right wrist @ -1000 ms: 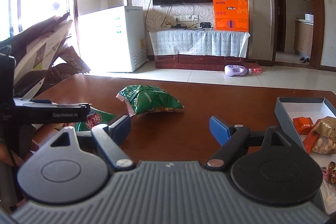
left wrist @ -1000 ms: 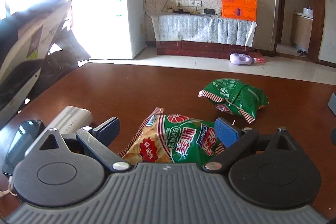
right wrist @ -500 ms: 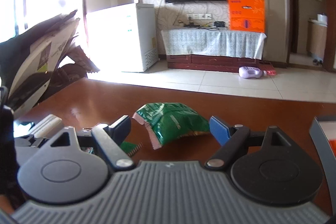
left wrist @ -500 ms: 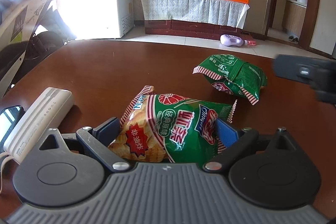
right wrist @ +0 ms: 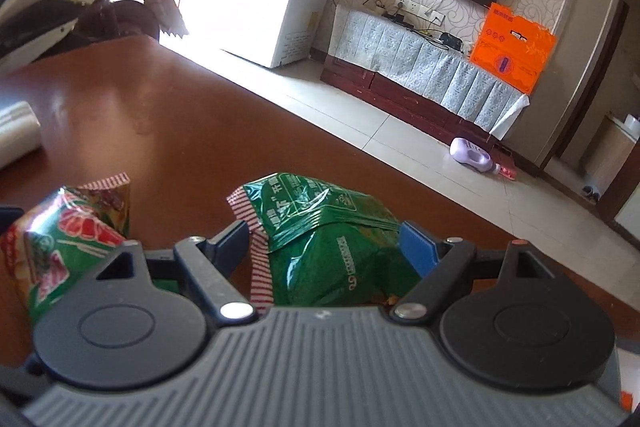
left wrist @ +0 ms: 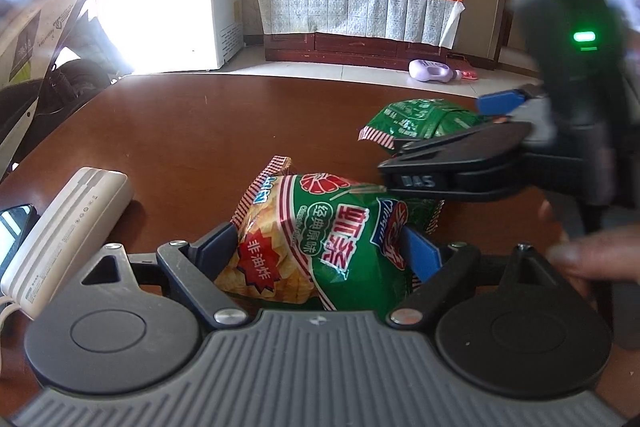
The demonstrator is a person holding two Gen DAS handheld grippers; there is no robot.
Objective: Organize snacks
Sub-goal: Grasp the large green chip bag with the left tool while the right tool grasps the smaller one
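Observation:
A green and yellow chip bag [left wrist: 320,239] lies on the brown table [left wrist: 180,131] between the fingers of my left gripper [left wrist: 320,247], whose blue pads sit at both its sides; the jaws stand wide. A second green snack bag [right wrist: 328,239] lies between the fingers of my right gripper [right wrist: 324,243], also wide, pads close to its sides. In the left wrist view the right gripper [left wrist: 500,131] reaches in from the right over that second bag [left wrist: 416,121]. The first bag also shows at the left of the right wrist view [right wrist: 60,239].
A white power bank [left wrist: 68,235] and a dark phone [left wrist: 14,231] lie at the table's left edge. The table's far edge drops to a tiled floor with a purple bottle [left wrist: 430,71]. A hand [left wrist: 592,259] holds the right gripper's handle.
Both grippers have moved forward and down, each bringing its open fingers around a bag. The right gripper swung left over the far green bag and tilted.

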